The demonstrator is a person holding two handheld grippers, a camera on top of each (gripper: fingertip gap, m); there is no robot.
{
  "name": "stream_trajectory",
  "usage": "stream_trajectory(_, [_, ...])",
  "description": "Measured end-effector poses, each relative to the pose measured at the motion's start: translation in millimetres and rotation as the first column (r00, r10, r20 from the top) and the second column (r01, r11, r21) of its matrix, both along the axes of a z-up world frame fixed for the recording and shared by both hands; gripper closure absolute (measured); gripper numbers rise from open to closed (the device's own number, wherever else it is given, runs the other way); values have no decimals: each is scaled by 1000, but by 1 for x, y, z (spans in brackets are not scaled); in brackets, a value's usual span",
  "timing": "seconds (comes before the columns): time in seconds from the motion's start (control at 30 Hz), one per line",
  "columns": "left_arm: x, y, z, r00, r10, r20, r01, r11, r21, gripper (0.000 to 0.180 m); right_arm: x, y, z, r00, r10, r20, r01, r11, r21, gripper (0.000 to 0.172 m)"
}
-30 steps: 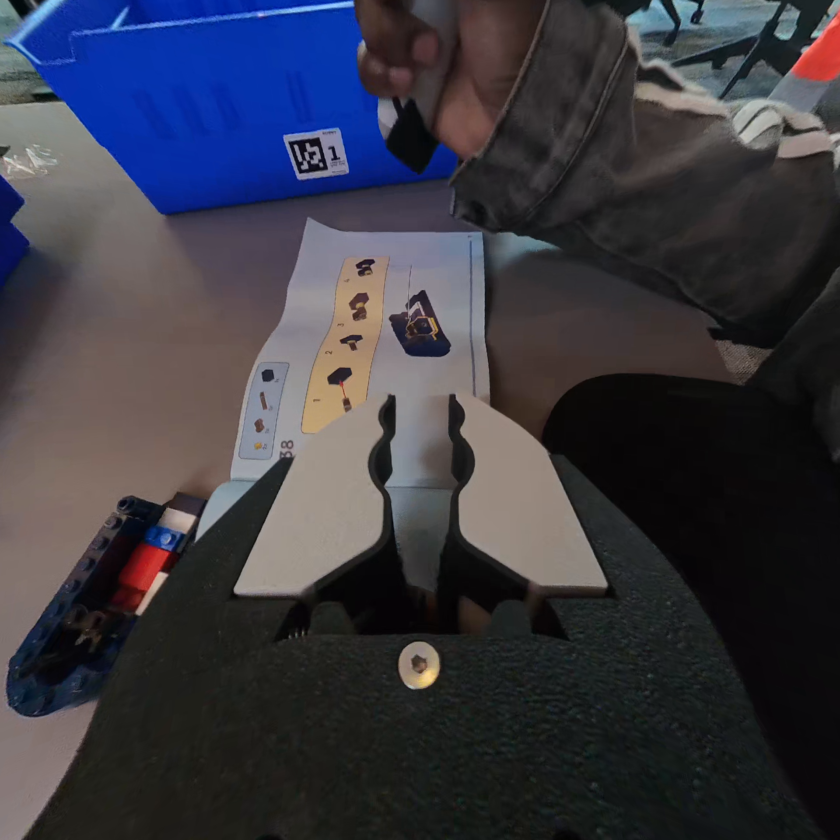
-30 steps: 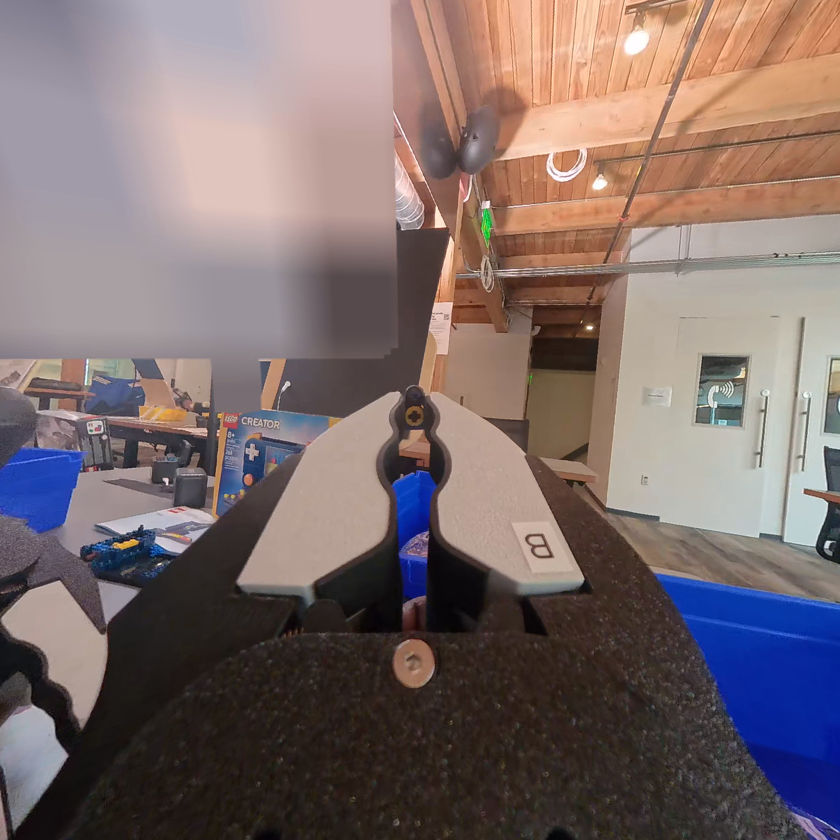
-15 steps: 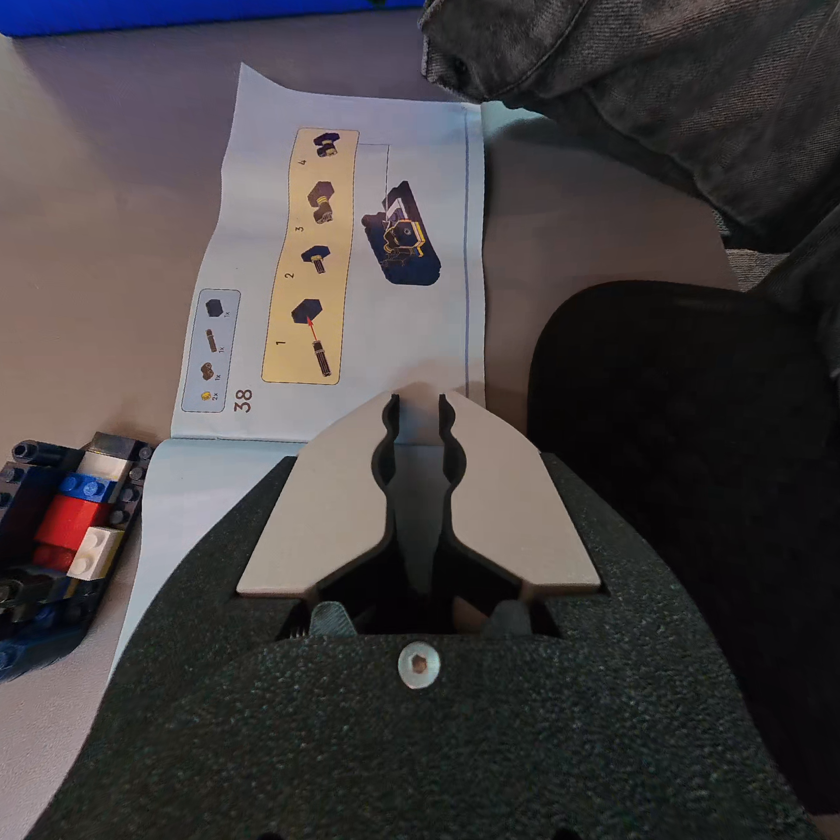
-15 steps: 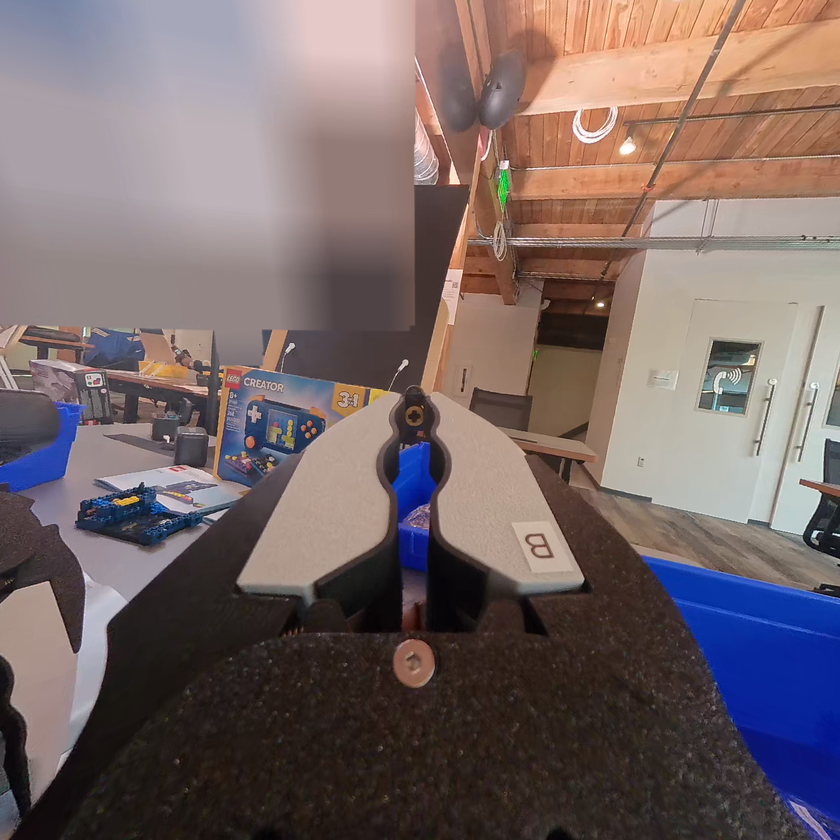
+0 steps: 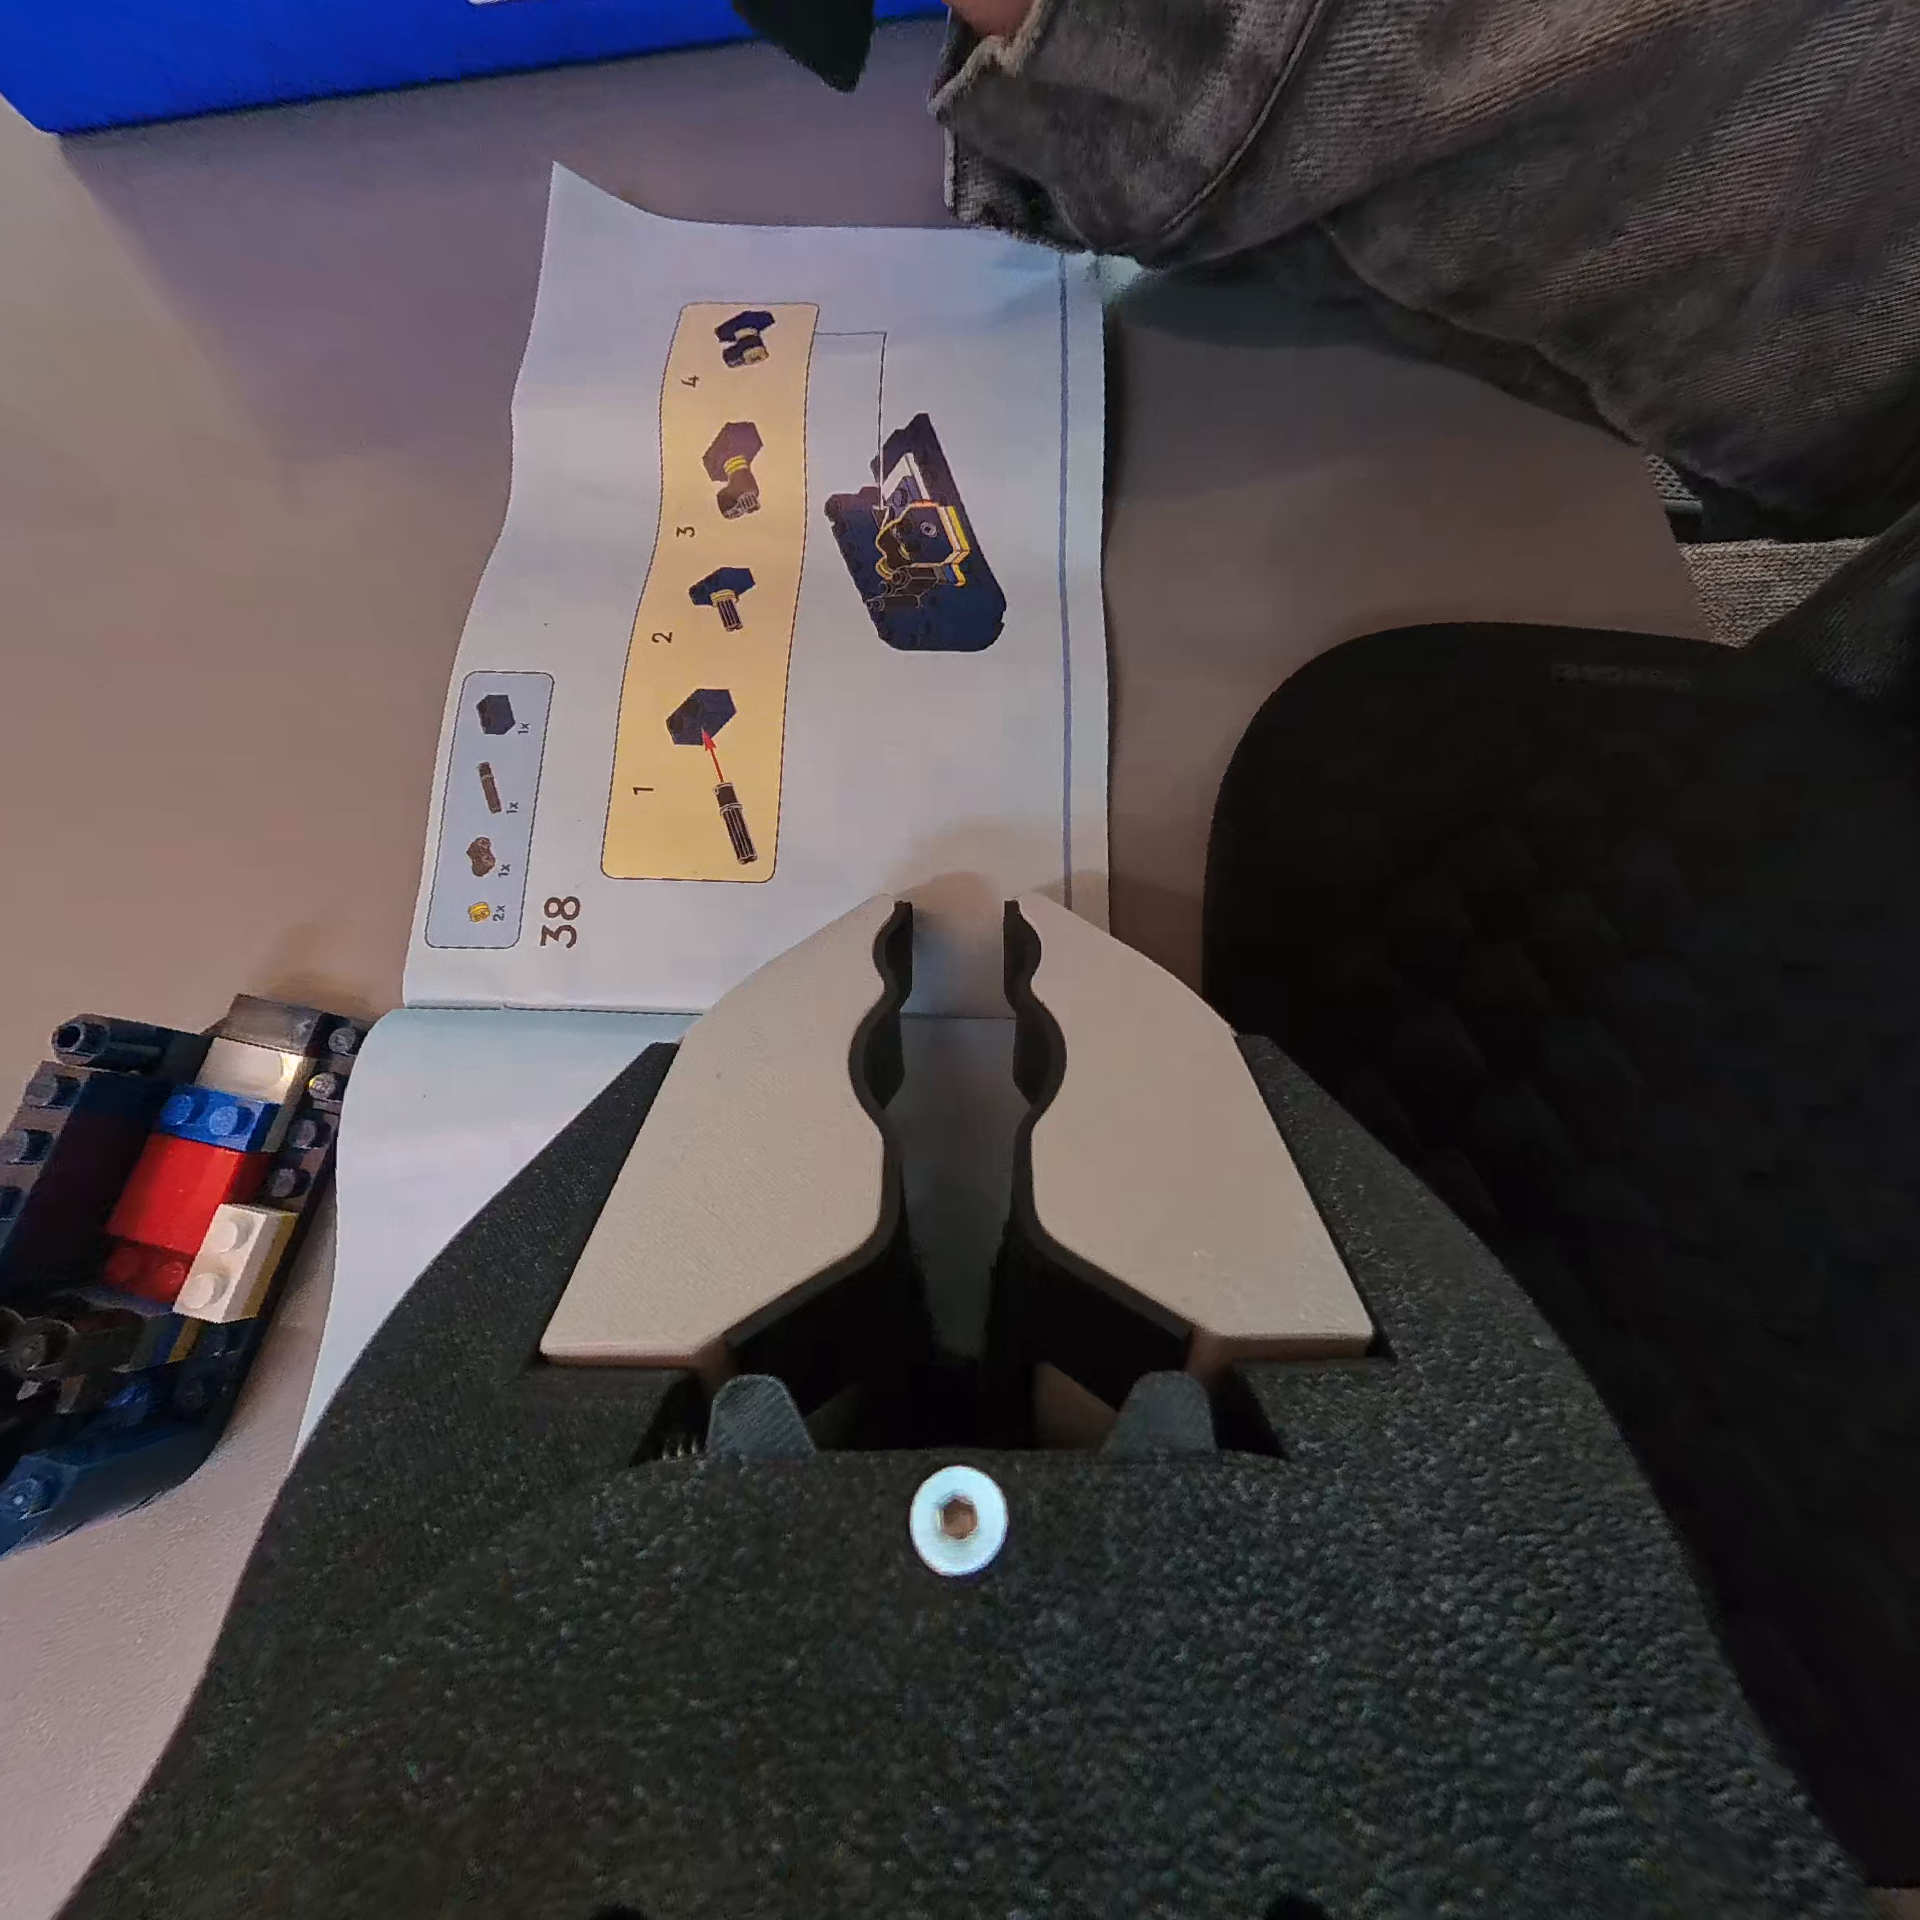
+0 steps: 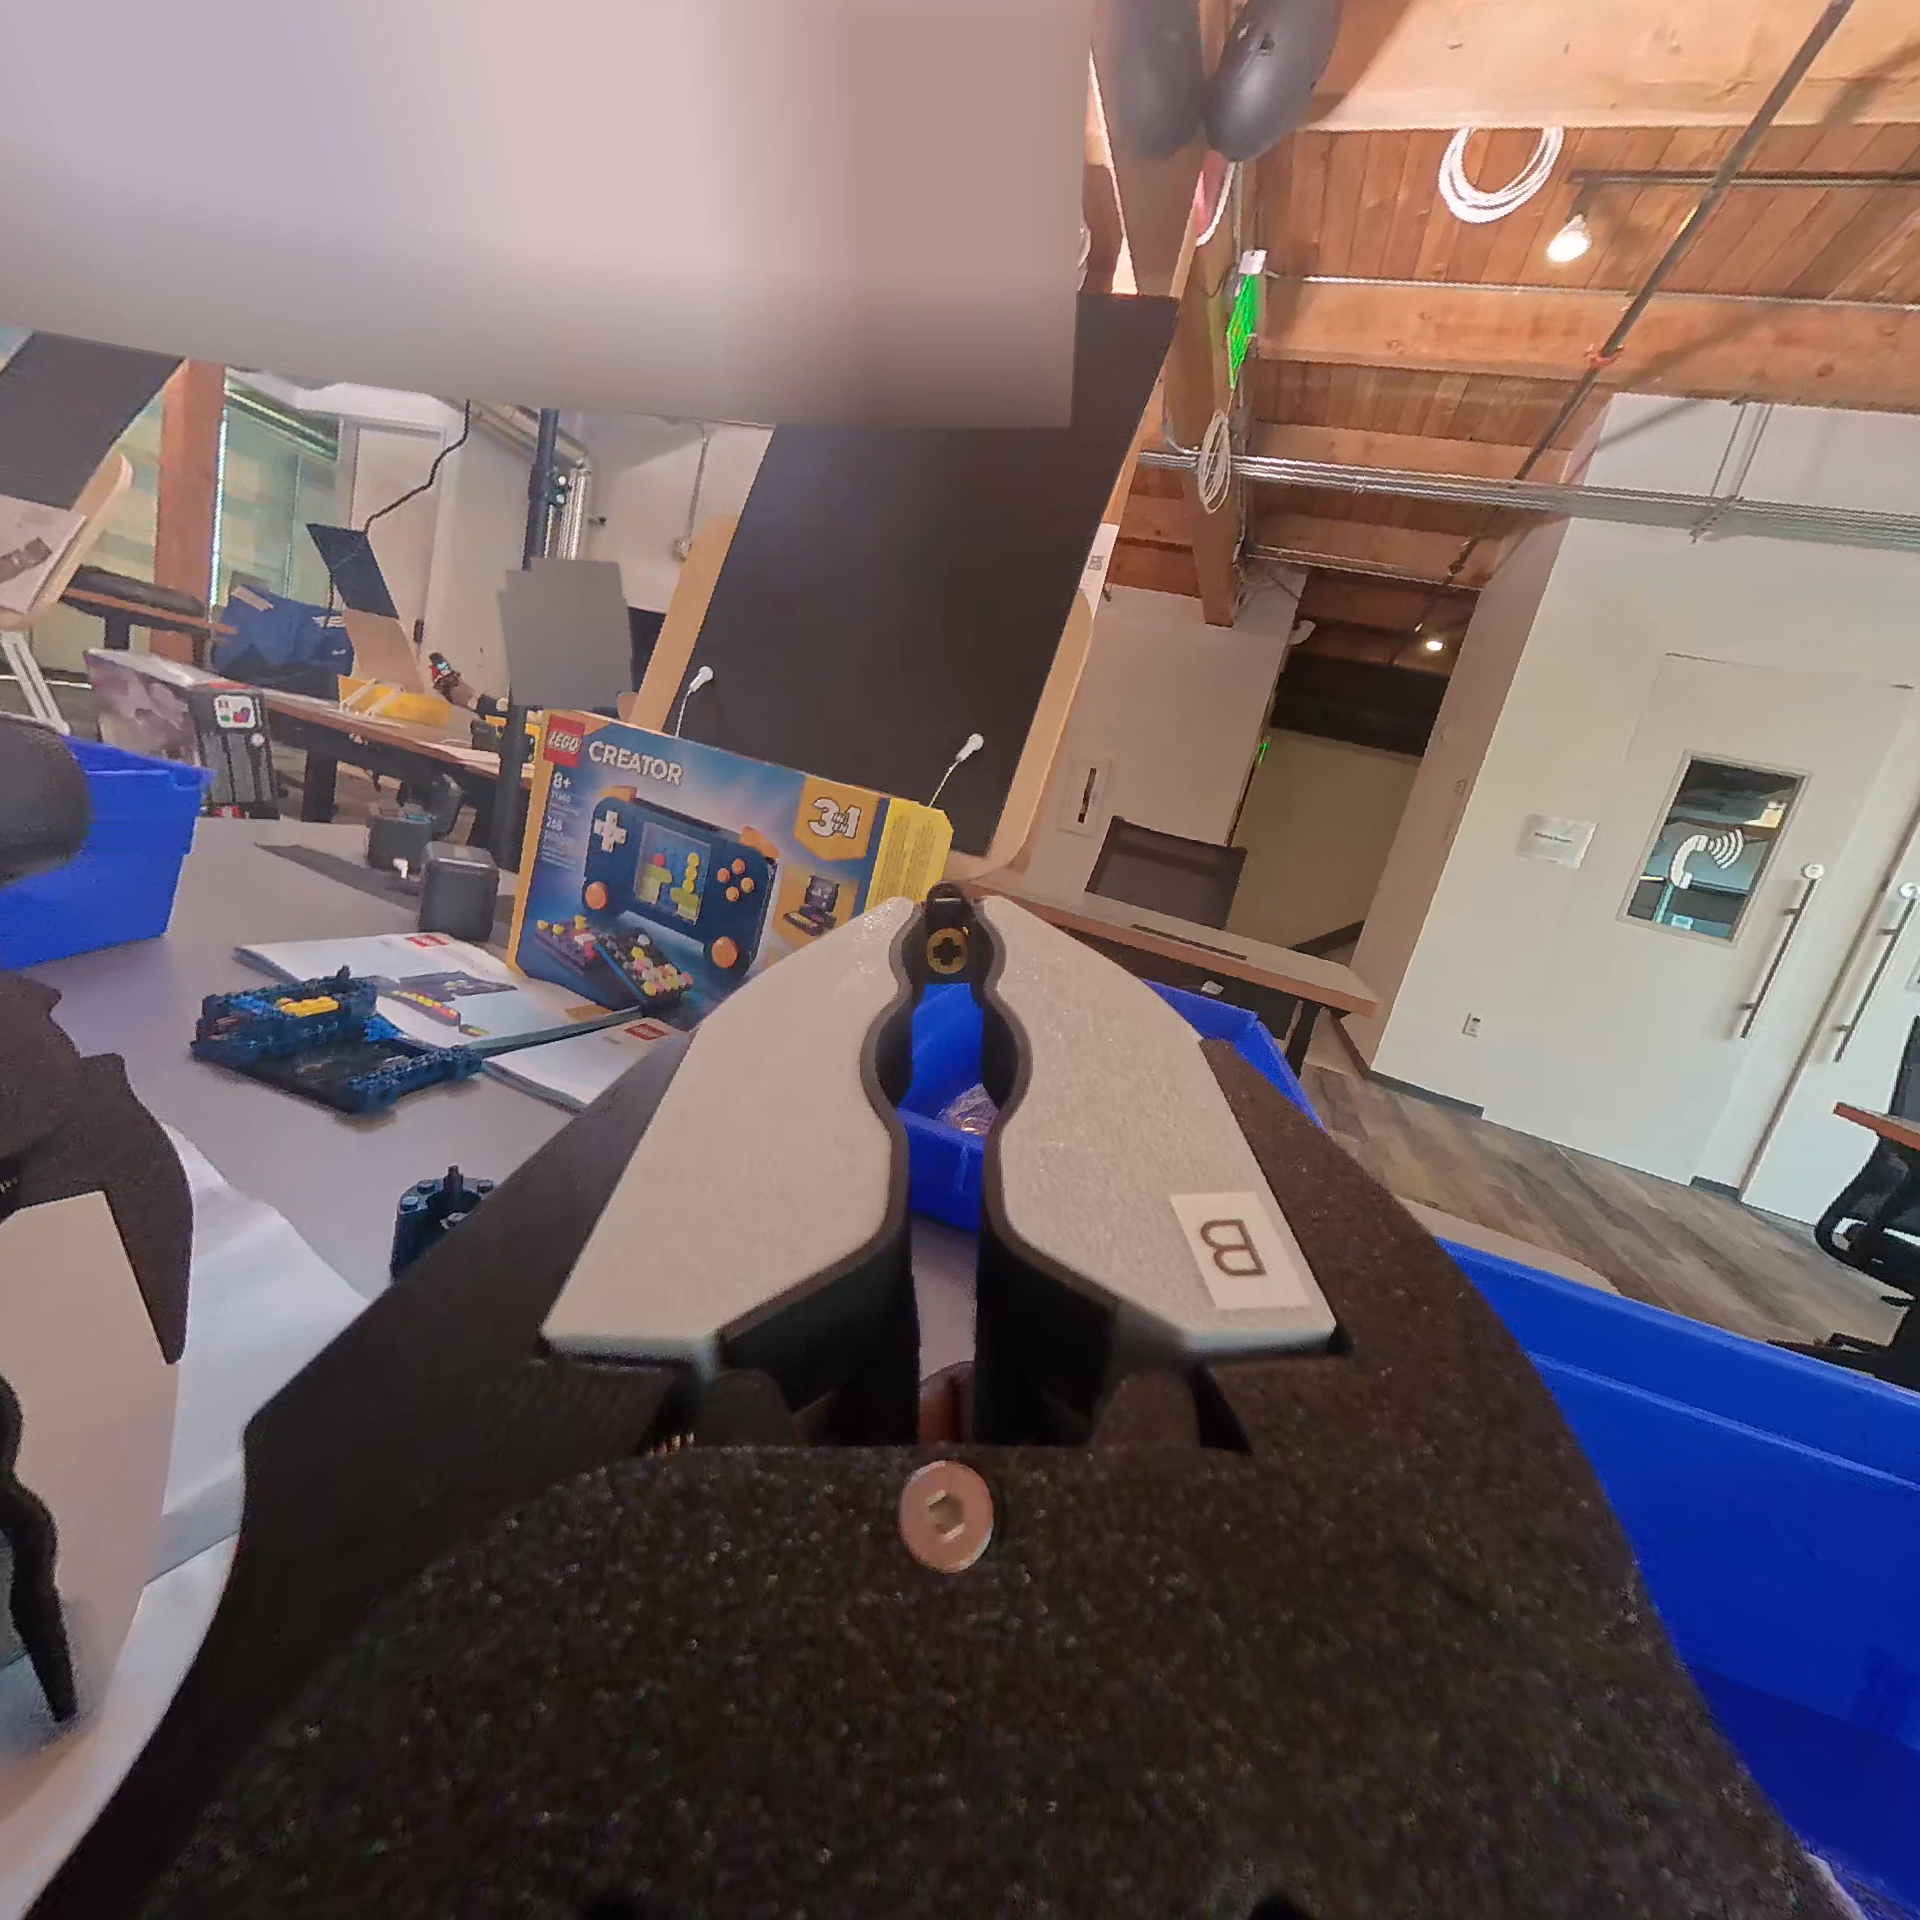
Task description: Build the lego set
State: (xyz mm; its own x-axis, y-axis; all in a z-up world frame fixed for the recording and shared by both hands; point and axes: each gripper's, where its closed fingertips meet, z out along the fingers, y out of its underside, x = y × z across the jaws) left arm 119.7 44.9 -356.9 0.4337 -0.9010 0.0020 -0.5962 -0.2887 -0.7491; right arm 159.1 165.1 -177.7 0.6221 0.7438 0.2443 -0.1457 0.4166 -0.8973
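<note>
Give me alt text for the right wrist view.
The right gripper pinches a small black piece with a yellow ring at its fingertips, raised above a grey table with a toy set box and blue bins.

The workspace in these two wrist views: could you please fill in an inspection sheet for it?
Surface: grey table, partly covered by paper.
Job's things: open instruction booklet; partly built brick model left of it.
Clutter: toy set box, second blue build, blue bins.
Grippers: left gripper open over the booklet, nothing between its fingers; right gripper raised, shut on a small black and gold piece.
Cables: white coil on ceiling beam.
Surroundings: grey sleeve, wooden ceiling, doors.
</note>
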Motion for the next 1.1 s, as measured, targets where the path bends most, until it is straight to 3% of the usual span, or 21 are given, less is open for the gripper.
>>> stream_trajectory(1.1, [0, 0, 0, 1000, 1, -12, -1, 1000, 29, 164, -3, 6, -10, 1000, 2, 24, -1, 999, -53, 165])
